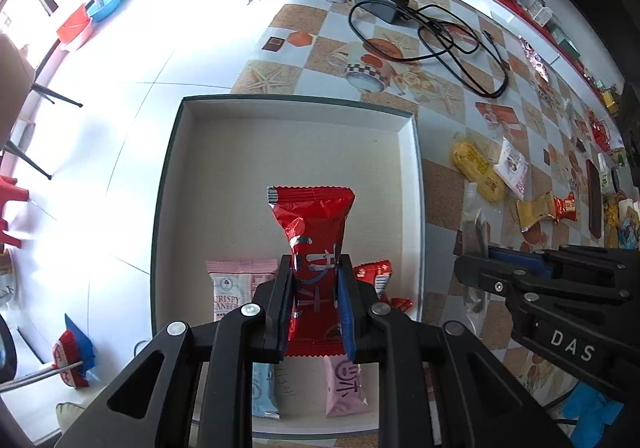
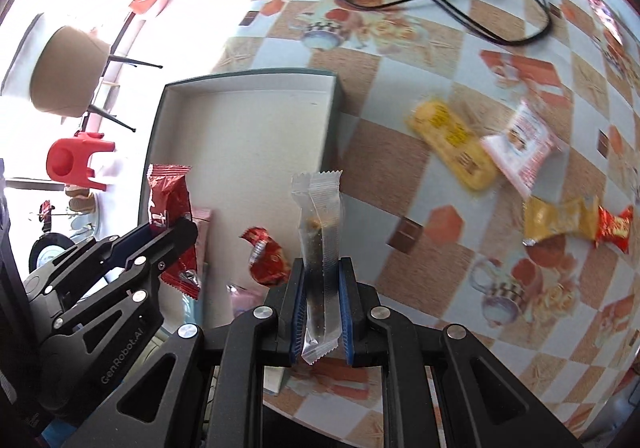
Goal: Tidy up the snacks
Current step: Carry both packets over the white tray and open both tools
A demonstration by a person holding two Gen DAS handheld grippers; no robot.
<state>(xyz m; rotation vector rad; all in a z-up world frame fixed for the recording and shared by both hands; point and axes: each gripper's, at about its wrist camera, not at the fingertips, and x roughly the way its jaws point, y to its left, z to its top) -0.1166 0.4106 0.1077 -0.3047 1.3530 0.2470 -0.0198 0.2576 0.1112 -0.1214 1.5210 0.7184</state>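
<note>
My left claw [image 1: 314,302] is clenched on a red snack packet [image 1: 314,248] held above the near part of the white box [image 1: 412,184], while my right claw [image 2: 320,312] grips a clear-wrapped dark snack bar [image 2: 320,248] over the box's right wall on the counter [image 2: 400,128].

bright daylight | blown-out floor left | fisheye edges | right-view blur
</note>
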